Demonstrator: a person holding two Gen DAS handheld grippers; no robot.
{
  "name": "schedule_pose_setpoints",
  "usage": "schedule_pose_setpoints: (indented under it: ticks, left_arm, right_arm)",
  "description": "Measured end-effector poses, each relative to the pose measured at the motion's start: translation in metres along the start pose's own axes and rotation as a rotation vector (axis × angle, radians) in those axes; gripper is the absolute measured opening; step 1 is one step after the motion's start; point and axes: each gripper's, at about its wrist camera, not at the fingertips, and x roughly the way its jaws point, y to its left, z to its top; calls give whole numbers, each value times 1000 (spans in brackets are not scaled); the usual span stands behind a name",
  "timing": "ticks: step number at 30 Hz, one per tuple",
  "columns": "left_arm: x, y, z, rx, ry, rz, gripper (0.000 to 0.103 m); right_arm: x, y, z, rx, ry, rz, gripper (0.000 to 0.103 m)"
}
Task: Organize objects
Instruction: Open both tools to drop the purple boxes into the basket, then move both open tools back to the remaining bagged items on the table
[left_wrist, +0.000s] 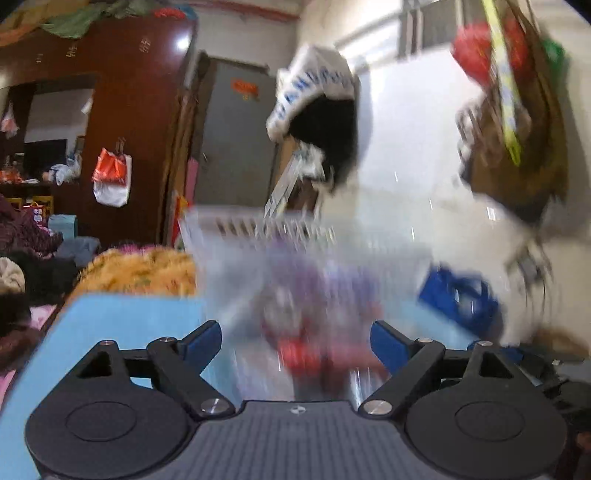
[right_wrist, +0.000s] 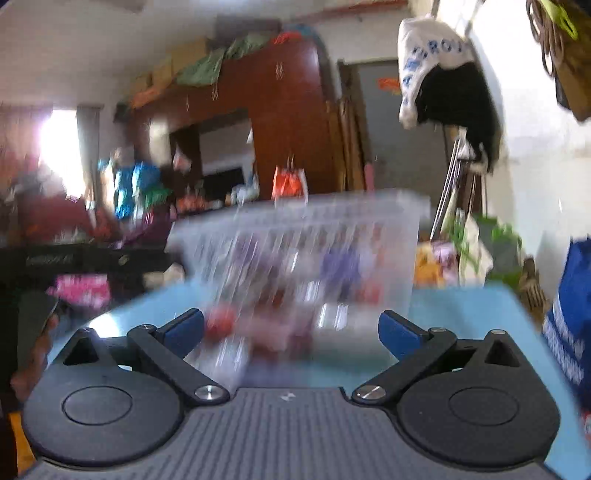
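The left gripper stood released, its blue-padded fingers spread wide at the lower centre of the left wrist view and gripping nothing. Straight ahead of the gap, filling the middle of that frame, sat a clear plastic basket on the light blue counter, heavily smeared by motion blur. Purple and red shapes showed through its slotted wall, and a small red object lay low in the frame between the fingers; whether it was inside the basket or on the counter in front of it could not be told.

The right gripper was likewise spread and empty at the bottom centre of the right wrist view. The same basket rose directly beyond it, its rim running left to right across mid-frame, so its long side faced the gripper. A blurred red object sat just beside the left finger, lower left of centre. A blue bag stood at the right edge.

Both grippers faced the basket head-on and looked about equally near; neither view settled which was closer. My judgement was that the coming move turned on that straight-ahead line, each gripper needing only to go forward toward the small items at the basket's near wall.
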Motion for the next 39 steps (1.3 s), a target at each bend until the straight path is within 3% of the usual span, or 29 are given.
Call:
schedule_pose_setpoints:
  ticks: [3,5,8,9,10,11,14,17,20,25,33,39]
  left_arm:
    - [-5,-6,-18,35,12,8,90]
    - [-8,-8,-21,52,7,13,90]
    - [-7,-15,-23,95,24,12,90]
    - [-7,-16,-25,112,30,9,90]
    - [-6,-20,-27,130,40,1,90]
    - [-4,-22,-29,148,54,-9,90]
    - [1,-32,-37,189,91,-20,90]
    - [-1,-37,-38,202,88,-20,90]
    - [5,-45,-43,242,122,15,90]
    - [4,-55,-46,290,98,84,90]
    - [-1,-43,-46,235,83,133,90]
    - [-11,-32,-41,160,24,107,89]
  right_arm:
    - [-5,19,-5,-84,51,37,103]
    - [3,28,-1,-123,87,14,103]
    - [14,26,-3,-101,142,37,97]
    - [16,24,-5,-96,153,23,92]
    - [17,23,-7,-98,153,2,78]
    - [16,20,-8,-103,145,-18,70]
    - [8,11,-5,-75,123,5,59]
    - [0,7,-8,-64,116,1,57]
    - [-4,4,-7,-51,107,1,53]
    - [-7,1,-9,-65,95,-32,49]
    - [-7,0,-11,-77,91,-43,48]
    - [-10,-2,-10,-62,76,-34,48]
